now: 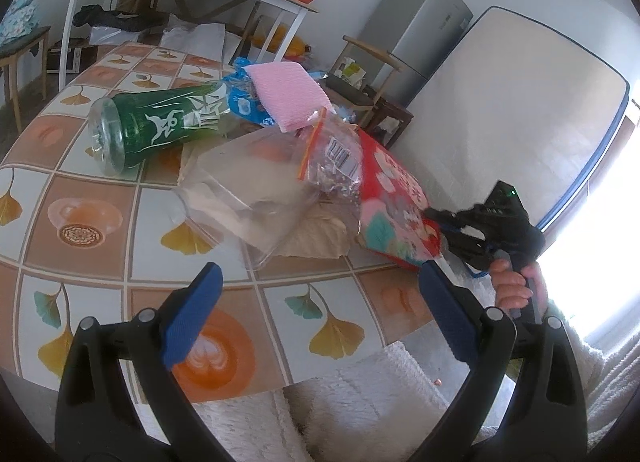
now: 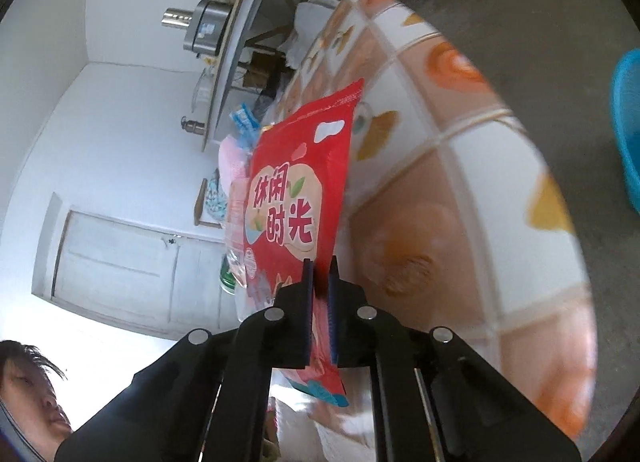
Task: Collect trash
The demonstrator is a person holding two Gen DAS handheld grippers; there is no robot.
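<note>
Pinching the red snack bag [image 2: 292, 198] at its edge, the right gripper [image 2: 320, 294] lifts it off the table [image 1: 100, 198]; it looks light, crinkly, slippery. The left gripper [image 1: 316, 314] gapes empty; beyond lie a clear bag [image 1: 256, 186] and bottle [image 1: 152, 126].

Fridge [image 1: 416, 26], propped mattress [image 1: 520, 110], perhaps basin [image 2: 628, 130].

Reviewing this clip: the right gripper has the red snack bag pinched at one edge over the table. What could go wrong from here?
1. The right gripper pinches only the red snack bag's edge; the slick film could slip out when lifted.
2. The bag lies against the clear zip bag and the clear plastic container, so pulling may drag them off the table.
3. The green-labelled bottle lies on its side and could roll if the pile is jostled. The left gripper is open, steadying nothing.
</note>
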